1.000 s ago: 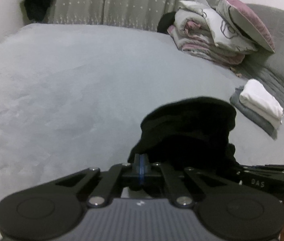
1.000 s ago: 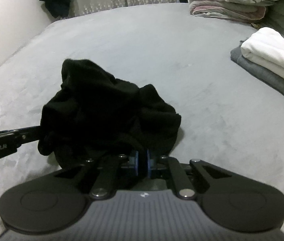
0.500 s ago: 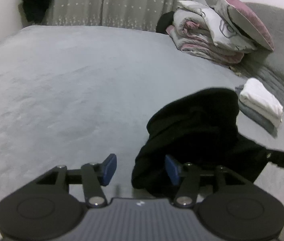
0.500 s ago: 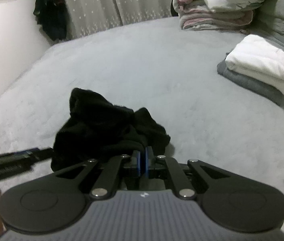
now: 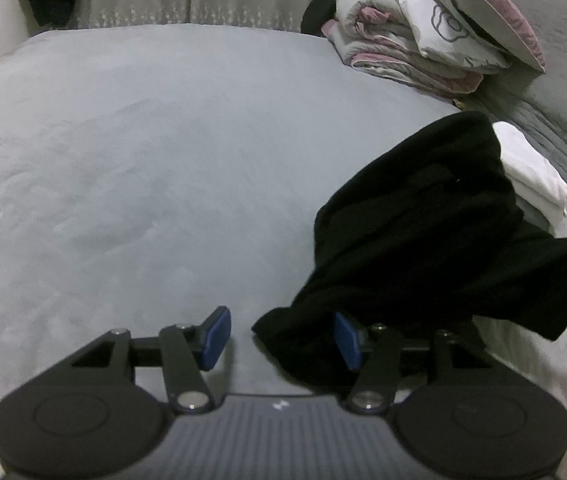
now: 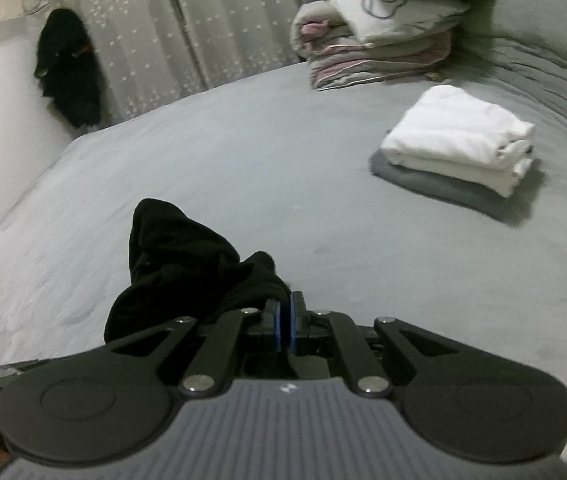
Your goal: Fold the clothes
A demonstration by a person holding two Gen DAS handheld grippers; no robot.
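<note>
Black garment (image 6: 187, 268) bunched, no clear axis; right gripper (image 6: 283, 322) jaws clenched on it; left gripper (image 5: 279, 336) jaws released.

A home bedroom: a wide grey bed (image 6: 243, 152), folded quilts and a pillow (image 6: 379, 36) stacked at its far right, dotted curtains (image 6: 187, 20) behind.

Black garment (image 5: 435, 232): soft knit-looking cloth, matt, slightly fuzzy, soaks up light. Bed cover (image 5: 163, 160): grey, velvety short nap, brushed streaks showing. My left gripper (image 5: 279, 338): matt black plastic arms, small shiny metal rivets, blue pads (image 5: 215, 338) smooth and rubbery. My right gripper (image 6: 283, 326): same build, ribbed grey plastic housing. Folded white cloth (image 6: 459, 140): smooth cotton-like, on a duller grey piece. Curtain (image 6: 163, 28): thin, dotted fabric. Stacked bedding (image 6: 371, 44): soft, quilted.
</note>
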